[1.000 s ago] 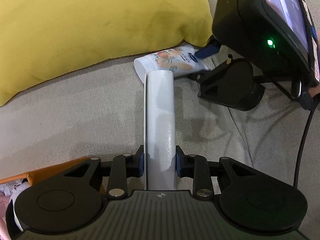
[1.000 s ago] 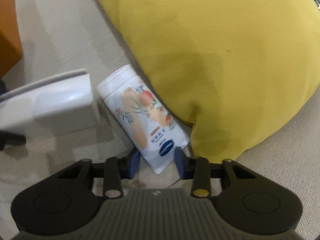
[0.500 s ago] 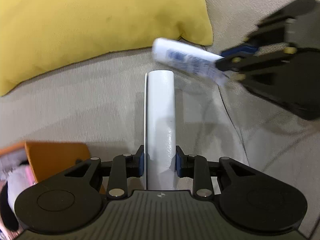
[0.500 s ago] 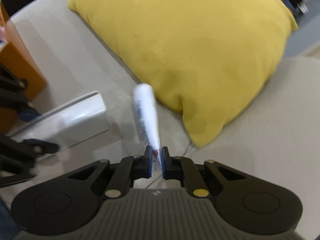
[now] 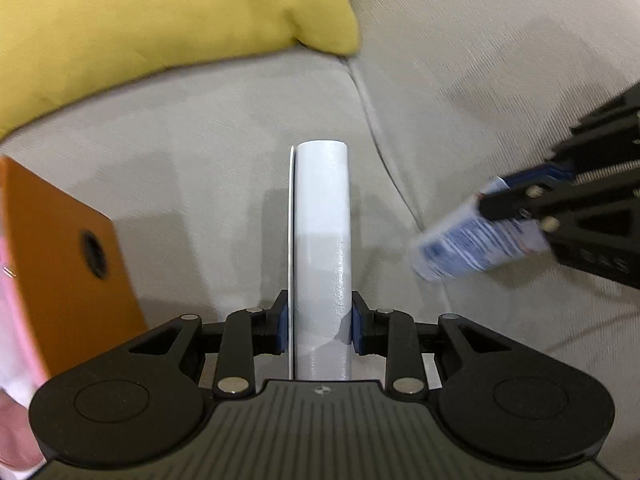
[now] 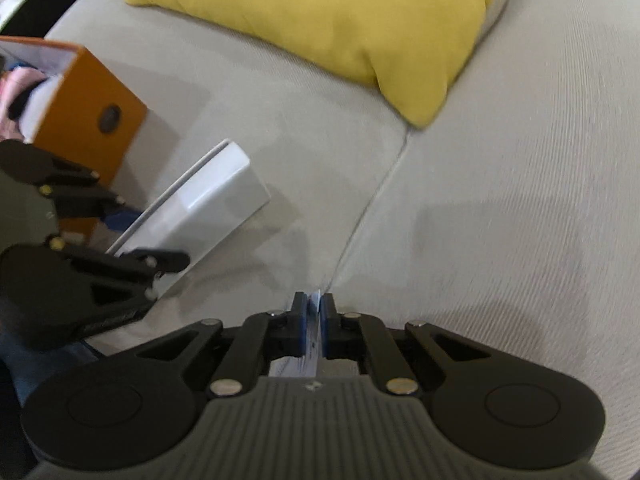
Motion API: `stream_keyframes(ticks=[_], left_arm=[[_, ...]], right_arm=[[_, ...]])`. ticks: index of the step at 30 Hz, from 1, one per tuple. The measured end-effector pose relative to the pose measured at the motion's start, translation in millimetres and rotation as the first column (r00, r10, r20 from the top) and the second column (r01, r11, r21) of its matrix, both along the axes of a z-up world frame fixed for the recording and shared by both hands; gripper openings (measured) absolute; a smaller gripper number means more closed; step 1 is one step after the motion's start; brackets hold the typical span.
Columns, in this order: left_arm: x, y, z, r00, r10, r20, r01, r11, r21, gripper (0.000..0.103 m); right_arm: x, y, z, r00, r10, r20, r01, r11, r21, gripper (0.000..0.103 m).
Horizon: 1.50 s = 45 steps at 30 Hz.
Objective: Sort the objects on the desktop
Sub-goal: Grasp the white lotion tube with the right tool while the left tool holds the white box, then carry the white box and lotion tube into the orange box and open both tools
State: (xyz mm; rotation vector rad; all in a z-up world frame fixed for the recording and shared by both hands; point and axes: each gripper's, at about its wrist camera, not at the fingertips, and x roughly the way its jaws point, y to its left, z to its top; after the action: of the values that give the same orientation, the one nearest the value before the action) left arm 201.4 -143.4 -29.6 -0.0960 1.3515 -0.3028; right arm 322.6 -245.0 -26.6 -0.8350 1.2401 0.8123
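Observation:
My left gripper [image 5: 319, 330] is shut on a flat white case [image 5: 320, 240] that sticks out forward above the grey sofa seat; the case also shows in the right wrist view [image 6: 200, 208]. My right gripper [image 6: 314, 320] is shut on the flat end of a white tube with blue print [image 5: 472, 246]; only the tube's thin edge [image 6: 313, 334] shows between its pads. The tube hangs in the air at the right of the left wrist view, blurred. An orange box [image 5: 68, 264] stands at the left.
A yellow cushion [image 6: 340, 20] lies at the back of the sofa. A seam [image 6: 368, 204] runs between two grey seat cushions. The orange box [image 6: 86, 108] holds pink and white items. The left gripper's body [image 6: 72, 272] is at the lower left of the right wrist view.
The right gripper closed on the tube, lifted it off the sofa beside the cushion and carried it back and right. Both grippers pulled away from the cushion; the orange box came closer.

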Motion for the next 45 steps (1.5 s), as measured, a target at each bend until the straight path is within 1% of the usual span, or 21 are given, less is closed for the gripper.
stream_keyframes(ticks=[2, 4, 6, 8, 12, 15, 17, 19, 22, 25, 30, 33, 36, 39, 42, 45], left_arm=[[-4.9, -5.2, -5.5, 1.0, -0.012, -0.011, 0.012, 1.0, 0.0, 0.033], [-8.0, -10.6, -9.4, 1.0, -0.019, -0.014, 0.019, 1.0, 0.008, 0.033], [-9.6, -14.0, -8.7, 1.0, -0.024, -0.003, 0.024, 1.0, 0.018, 0.033], [-9.2, -16.0, -8.2, 1.0, -0.024, -0.002, 0.024, 1.0, 0.019, 0.033], [-9.6, -18.1, -7.2, 1.0, -0.031, 0.002, 0.031, 0.999, 0.031, 0.033], [-8.9, -17.8, -7.7, 0.999, -0.035, 0.005, 0.035, 0.999, 0.037, 0.033], [-11.2, -16.3, -2.9, 0.999, -0.036, 0.01, 0.036, 0.999, 0.038, 0.033], [-15.2, -13.5, 5.7, 0.999, -0.04, 0.022, 0.04, 0.999, 0.035, 0.033], [-22.6, -5.9, 24.4, 0.998, -0.048, 0.038, 0.047, 0.999, 0.021, 0.033], [-33.3, 6.7, 50.1, 0.996, -0.056, 0.067, 0.057, 0.998, -0.014, 0.033], [-55.1, 29.8, 93.4, 0.991, -0.037, 0.132, 0.046, 0.997, -0.062, 0.033], [-68.3, 54.6, 118.0, 0.984, -0.028, 0.175, 0.04, 0.997, -0.068, 0.033], [-82.6, 81.4, 139.1, 0.975, -0.041, 0.219, 0.051, 0.998, -0.041, 0.033], [-96.8, 111.8, 153.0, 0.969, -0.065, 0.239, 0.067, 0.998, 0.001, 0.033], [-111.0, 139.8, 160.7, 0.963, -0.104, 0.247, 0.09, 0.994, 0.068, 0.033], [-119.3, 163.9, 157.5, 0.961, -0.157, 0.227, 0.128, 0.982, 0.138, 0.033]], right_arm=[[0.1, -5.8, -2.8, 1.0, -0.015, 0.014, 0.015, 1.0, 0.006, 0.008], [1.2, -15.8, 3.7, 0.999, -0.034, -0.001, 0.034, 0.999, 0.015, 0.009], [2.5, -21.1, 0.0, 0.999, -0.048, -0.023, 0.048, 0.999, 0.004, 0.012], [1.7, -26.2, -3.8, 0.998, -0.056, -0.036, 0.055, 0.998, -0.006, 0.012], [-0.6, -32.3, -5.0, 0.997, -0.06, -0.052, 0.06, 0.998, 0.012, 0.012], [1.3, -33.9, -3.8, 0.995, -0.085, -0.059, 0.087, 0.996, 0.031, 0.008], [1.0, -35.4, -0.8, 0.992, -0.107, -0.065, 0.11, 0.993, 0.038, 0.007], [-1.1, -34.8, 4.1, 0.992, -0.107, -0.065, 0.111, 0.993, 0.047, 0.007], [-13.1, -33.0, 20.5, 0.994, -0.092, -0.051, 0.096, 0.993, 0.066, 0.007], [-29.8, -27.2, 44.6, 0.998, -0.062, -0.025, 0.065, 0.994, 0.093, 0.007], [-65.1, -11.1, 95.6, 0.999, 0.008, 0.049, -0.016, 0.989, 0.15, 0.006], [-88.3, 0.5, 126.7, 0.994, 0.056, 0.096, -0.074, 0.978, 0.195, 0.006], [-108.1, 16.3, 149.6, 0.986, 0.107, 0.128, -0.135, 0.962, 0.238, 0.006], [-128.2, 34.9, 168.4, 0.977, 0.161, 0.141, -0.194, 0.943, 0.27, 0.006], [-146.4, 57.6, 172.2, 0.968, 0.215, 0.131, -0.245, 0.927, 0.284, 0.006], [-165.6, 81.1, 170.2, 0.957, 0.27, 0.11, -0.29, 0.912, 0.289, 0.006]])
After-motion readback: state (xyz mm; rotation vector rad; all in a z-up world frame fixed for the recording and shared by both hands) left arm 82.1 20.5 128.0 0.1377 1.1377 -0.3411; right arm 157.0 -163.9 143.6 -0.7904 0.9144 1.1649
